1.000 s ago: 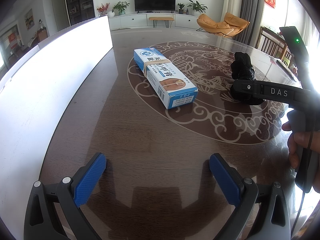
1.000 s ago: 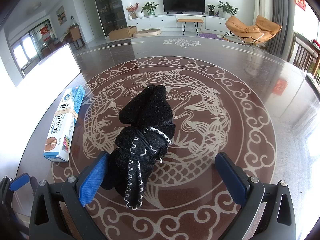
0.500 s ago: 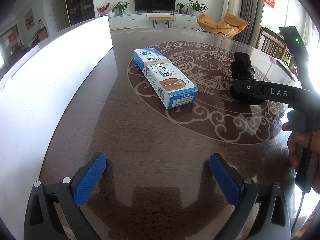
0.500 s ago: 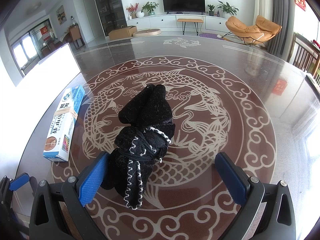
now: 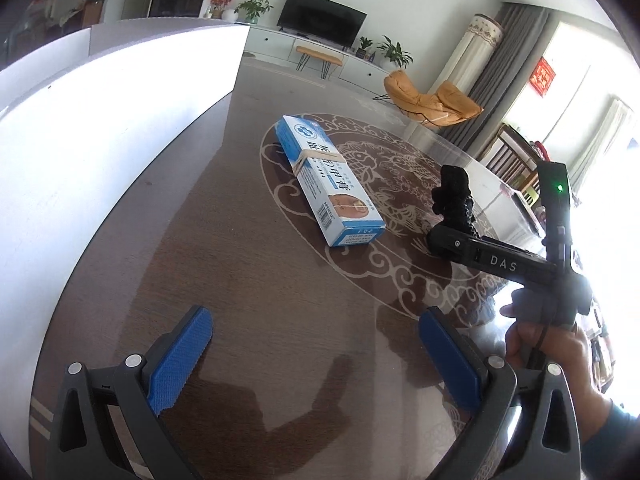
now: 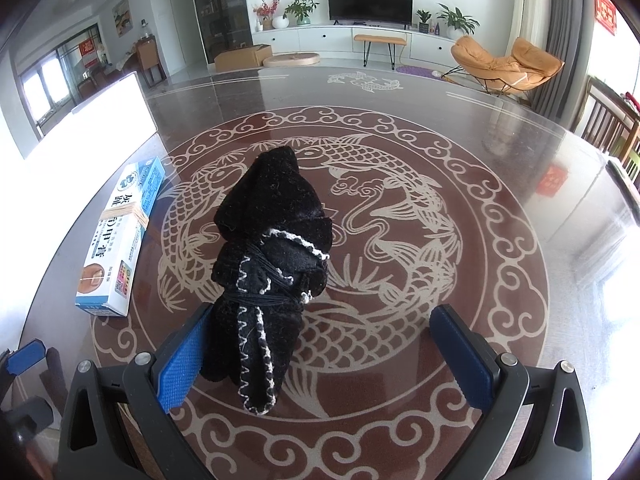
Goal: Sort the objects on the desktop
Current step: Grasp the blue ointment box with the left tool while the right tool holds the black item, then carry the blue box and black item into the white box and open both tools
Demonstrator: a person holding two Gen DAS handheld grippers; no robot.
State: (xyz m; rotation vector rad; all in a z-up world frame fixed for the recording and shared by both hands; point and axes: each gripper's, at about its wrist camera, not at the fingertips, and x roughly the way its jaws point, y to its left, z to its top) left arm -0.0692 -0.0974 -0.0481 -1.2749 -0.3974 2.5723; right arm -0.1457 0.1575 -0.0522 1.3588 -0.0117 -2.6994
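Right tongs [image 6: 320, 356] spread wide around the black knitted cloth bundle with white stitching [image 6: 268, 272] on the dark glossy patterned desk [image 6: 460, 184], left pad touching it; pre-grasp, next: close squarely; left tongs [image 5: 316, 360] open, idle.

"DAS" in pale capitals on the black bar of the right gripper [image 5: 494, 258], right of frame in the left wrist view; blue-and-white box [image 6: 120, 240], left of frame in the right wrist view, carries large Chinese characters, small print illegible; red wall hanging [image 5: 543, 77], upper right, characters unreadable.
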